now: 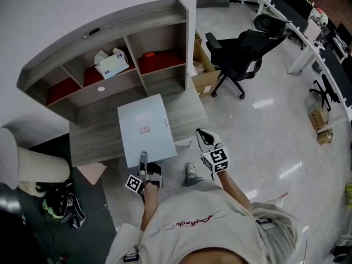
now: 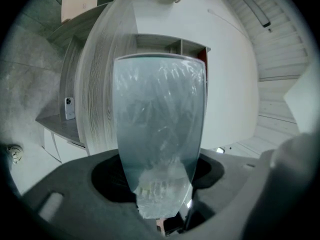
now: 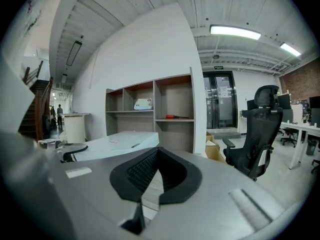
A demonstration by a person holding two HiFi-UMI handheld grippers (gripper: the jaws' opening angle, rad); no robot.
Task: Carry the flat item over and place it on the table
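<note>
Pale shirt fills the bottom of the head view, with both forearms reaching out from it. Ahead stands a grey wood desk with a curved-top shelf unit at its back, set against a white wall. To the right of the desk, a black office chair stands on the glossy floor.

A pale blue-grey panel, flat and wrapped in clear film, lies about level over the desk top. Its near edge reaches past the desk's front edge; whether it rests on the wood I cannot tell. An open cardboard box sits on the floor between desk and chair.

The left gripper is clamped on the middle of the panel's near edge, and its own view shows the filmed sheet pinched between the pads. The right gripper hovers just right of the panel, apart from it. Its jaws meet at the tips with nothing between them.

A white box sits in the middle shelf compartment. A small red tool lies in the compartment to its right.
</note>
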